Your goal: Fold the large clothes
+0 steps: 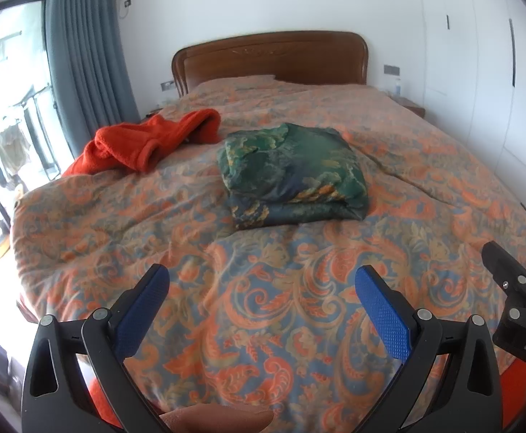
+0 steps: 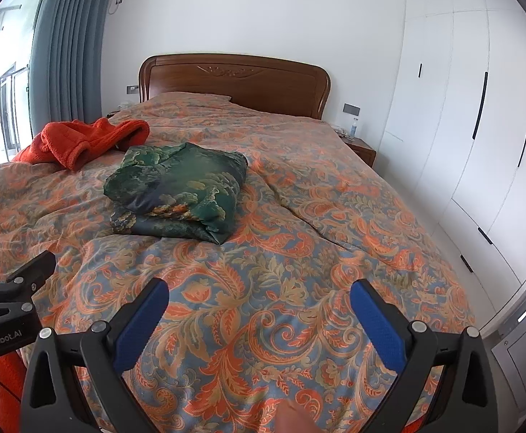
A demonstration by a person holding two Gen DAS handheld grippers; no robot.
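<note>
A green patterned garment [image 1: 293,171] lies folded in a thick square in the middle of the bed [image 1: 226,310]; it also shows in the right wrist view [image 2: 178,189]. An orange fleece garment [image 1: 144,140] lies crumpled at the bed's far left [image 2: 82,140]. My left gripper [image 1: 263,283] is open and empty above the near end of the bed. My right gripper [image 2: 259,297] is open and empty beside it, and part of it shows at the right edge of the left wrist view [image 1: 515,299].
A wooden headboard [image 2: 234,83] stands at the far end. White wardrobes [image 2: 472,126] line the right wall. A nightstand [image 2: 362,149] with a bottle sits at the far right. A grey curtain [image 1: 82,54] and a window are at the left.
</note>
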